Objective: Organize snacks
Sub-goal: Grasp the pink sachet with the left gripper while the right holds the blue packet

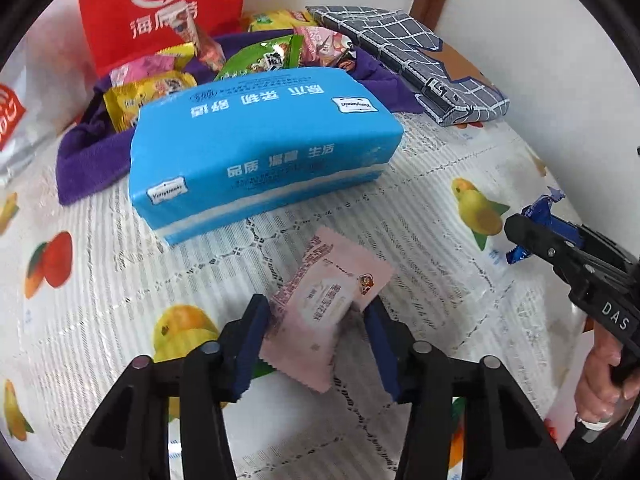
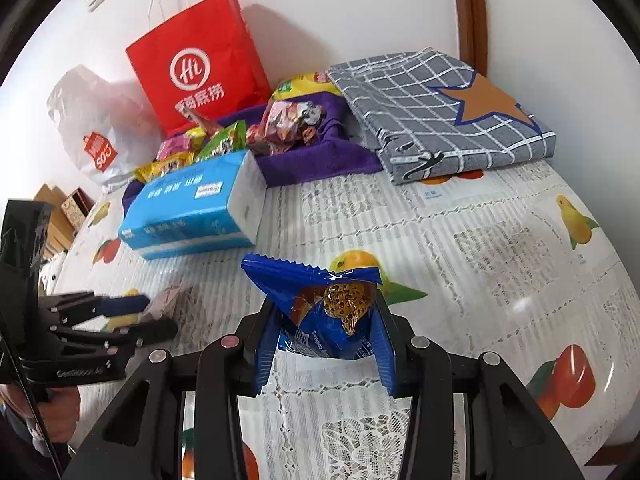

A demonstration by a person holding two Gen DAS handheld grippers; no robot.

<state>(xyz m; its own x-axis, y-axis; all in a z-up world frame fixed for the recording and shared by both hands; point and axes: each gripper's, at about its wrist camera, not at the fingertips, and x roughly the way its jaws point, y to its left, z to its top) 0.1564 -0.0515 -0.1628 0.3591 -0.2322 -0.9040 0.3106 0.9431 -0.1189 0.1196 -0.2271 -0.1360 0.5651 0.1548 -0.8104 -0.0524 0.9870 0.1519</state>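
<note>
A pink snack packet (image 1: 328, 292) lies on the fruit-patterned table cover (image 1: 440, 208), just in front of a blue tissue pack (image 1: 260, 148). My left gripper (image 1: 317, 303) has its blue pads against both sides of the packet and is shut on it. The right wrist view shows this gripper (image 2: 158, 314) low on the left with the pink packet (image 2: 170, 298) at its tips. My right gripper (image 2: 326, 302) is shut on a blue cookie packet (image 2: 320, 320), held just above the table. It also shows at the right edge of the left wrist view (image 1: 536, 232). Several snack packets (image 2: 288, 120) sit piled on a purple cloth (image 2: 320, 160).
A red paper bag (image 2: 200, 60) stands against the wall behind the purple cloth. Left of the bag is a white plastic bag (image 2: 92, 120), and a folded grey checked cloth (image 2: 440, 112) lies at the back right. The tissue pack (image 2: 196, 208) sits in front of the snack pile.
</note>
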